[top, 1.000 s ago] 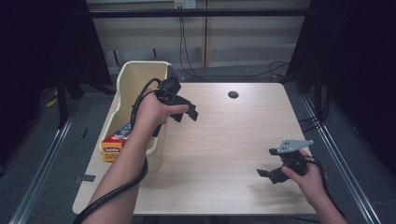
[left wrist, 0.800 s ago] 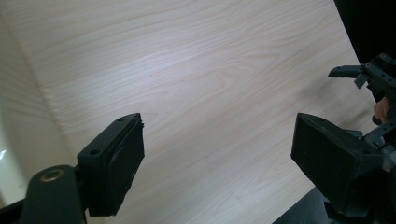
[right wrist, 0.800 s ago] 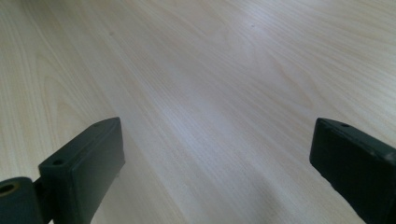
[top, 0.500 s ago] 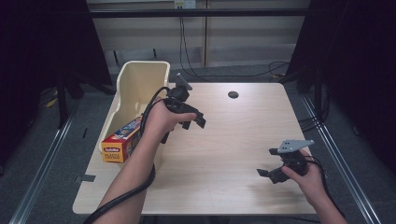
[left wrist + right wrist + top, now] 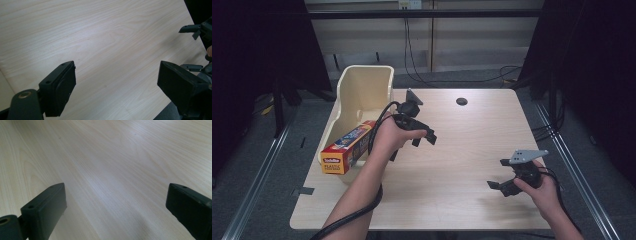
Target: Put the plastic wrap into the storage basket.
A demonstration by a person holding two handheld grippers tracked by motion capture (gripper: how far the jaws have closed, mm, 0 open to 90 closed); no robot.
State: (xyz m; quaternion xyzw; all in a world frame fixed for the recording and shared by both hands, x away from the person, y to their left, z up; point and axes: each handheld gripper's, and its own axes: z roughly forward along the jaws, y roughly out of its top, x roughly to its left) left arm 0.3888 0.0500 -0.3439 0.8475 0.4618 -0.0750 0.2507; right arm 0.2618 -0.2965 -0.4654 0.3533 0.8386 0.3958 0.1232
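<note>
the box lay in the bin, long axis toward 7 o'clock; the left gripper had been opening, empty, the right gripper wide, empty.

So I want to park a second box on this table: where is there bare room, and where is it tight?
The wooden table is bare between the left gripper and the right gripper, and along the far edge around the dark hole. It is crowded at the left edge, where the cream bin holds the long box.
</note>
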